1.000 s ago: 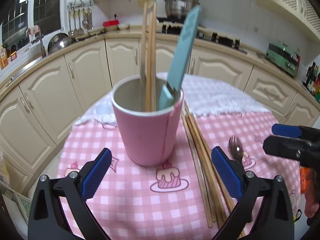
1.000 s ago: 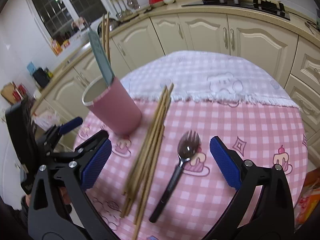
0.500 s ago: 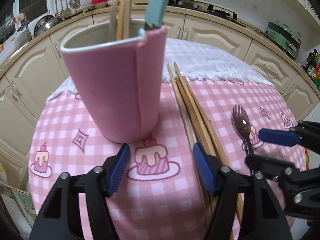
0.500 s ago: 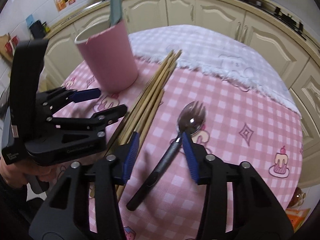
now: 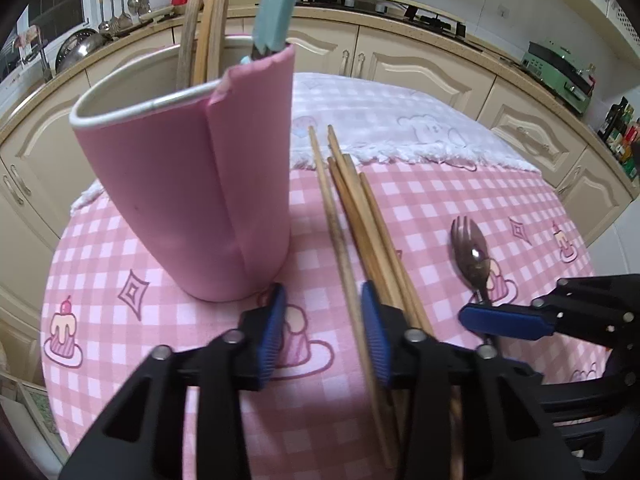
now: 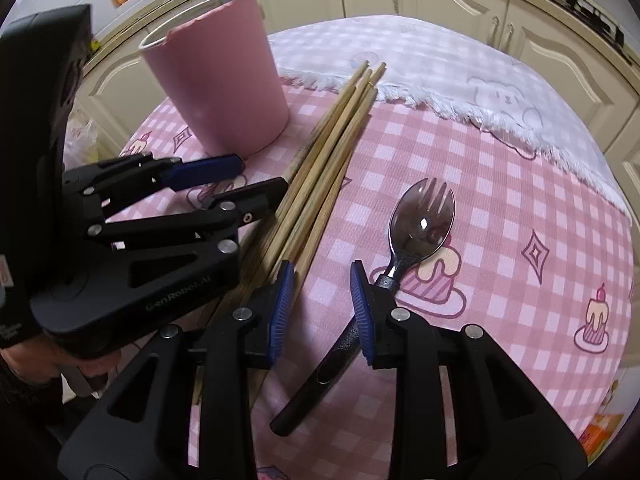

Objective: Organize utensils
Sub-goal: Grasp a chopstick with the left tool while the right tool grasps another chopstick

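Chopsticks (image 5: pixel 362 236) are lying loose in a bundle on the pink checked surface (image 5: pixel 120 256), just to the right of the pink cup (image 5: pixel 188 200) in the left wrist view. That cup stands upright and already has a couple of wooden sticks (image 5: pixel 204 28) and a teal-handled utensil (image 5: pixel 278 4) poking out of it.

The left gripper (image 5: pixel 322 332) is down low by the near end of the bundle, its jaws closing, and one darker chopstick (image 5: pixel 340 248) runs between them. The pads don't look pressed onto it though, there's a visible gap on the cup side, so nothing is actually gripped.

Over to the right of the bundle sits a spork (image 6: pixel 420 220) with a black handle, head resting on a little cake print. The right gripper (image 6: pixel 320 304) is right over that handle, jaws closing too. The handle passes under the right-hand pad, and the space between the two pads just shows tablecloth, so no grip there either.

A white fringed cloth (image 6: pixel 460 76) covers the far part of the surface, with cream kitchen cabinets (image 5: pixel 400 60) behind.
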